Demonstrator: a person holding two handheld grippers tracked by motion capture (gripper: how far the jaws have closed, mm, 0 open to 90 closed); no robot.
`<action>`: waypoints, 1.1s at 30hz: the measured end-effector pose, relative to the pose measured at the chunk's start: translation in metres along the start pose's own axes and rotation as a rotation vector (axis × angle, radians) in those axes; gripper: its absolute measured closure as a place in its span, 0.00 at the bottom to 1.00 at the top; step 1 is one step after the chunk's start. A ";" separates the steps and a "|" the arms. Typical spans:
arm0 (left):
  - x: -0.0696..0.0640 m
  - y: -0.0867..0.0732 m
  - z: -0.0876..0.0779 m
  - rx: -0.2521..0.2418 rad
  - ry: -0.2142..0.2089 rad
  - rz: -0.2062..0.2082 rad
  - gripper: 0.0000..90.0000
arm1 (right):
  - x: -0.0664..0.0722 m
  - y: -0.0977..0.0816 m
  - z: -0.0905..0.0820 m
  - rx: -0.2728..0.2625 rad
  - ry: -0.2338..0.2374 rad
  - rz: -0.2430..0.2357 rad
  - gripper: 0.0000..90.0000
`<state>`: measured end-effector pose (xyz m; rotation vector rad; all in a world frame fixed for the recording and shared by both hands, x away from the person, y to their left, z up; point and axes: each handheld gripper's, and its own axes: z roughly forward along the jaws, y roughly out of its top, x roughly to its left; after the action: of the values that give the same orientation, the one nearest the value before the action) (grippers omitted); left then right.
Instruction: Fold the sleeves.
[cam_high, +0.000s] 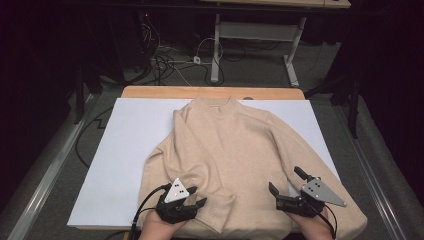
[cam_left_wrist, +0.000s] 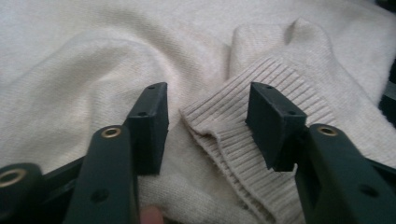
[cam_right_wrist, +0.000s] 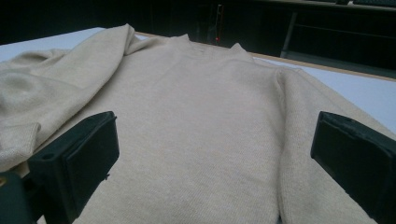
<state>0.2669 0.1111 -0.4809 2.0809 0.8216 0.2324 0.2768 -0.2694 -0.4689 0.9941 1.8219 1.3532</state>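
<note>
- A beige knit sweater (cam_high: 235, 150) lay face up on the white-topped table (cam_high: 130, 140), collar at the far edge, hem toward the person, with one sleeve folded in across the body.
- The left claw (cam_high: 192, 204) hovered over that folded sleeve's ribbed cuff (cam_left_wrist: 233, 135), jaws released and standing to either side of the cuff, gripping nothing; in the left gripper view one jaw seemed to rest near or on the knit, though contact could not be confirmed.
- The right claw (cam_high: 286, 189) was spread wide above the lower right of the sweater, near the hem and the other sleeve (cam_high: 320, 160), also empty.
- The garment looked light, soft and limp: it would likely drape, stretch and bunch rather than hold any shape, and a single layer could slip from a shallow pinch.
- The ribbed cuff appeared the firmest hold, being thicker and doubled; the hem and shoulder seams would be the next sound places.
- A pinch in the open body of the knit risked picking up two layers at once.
- The white surface seemed smooth, so a dragged sweater would probably slide along it.
</note>
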 end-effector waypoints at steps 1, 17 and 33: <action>0.000 0.000 0.001 0.009 -0.012 0.001 0.60 | 0.000 0.000 0.000 0.002 0.000 0.000 0.02; -0.010 0.001 -0.005 0.000 -0.060 0.076 0.92 | 0.001 -0.001 0.001 0.003 0.004 0.000 0.02; -0.073 0.009 0.005 -0.083 -0.322 0.187 0.92 | 0.002 0.000 0.001 0.002 0.004 -0.001 0.02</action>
<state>0.2176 0.0578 -0.4678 2.0464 0.4178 0.0279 0.2765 -0.2672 -0.4693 0.9920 1.8269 1.3541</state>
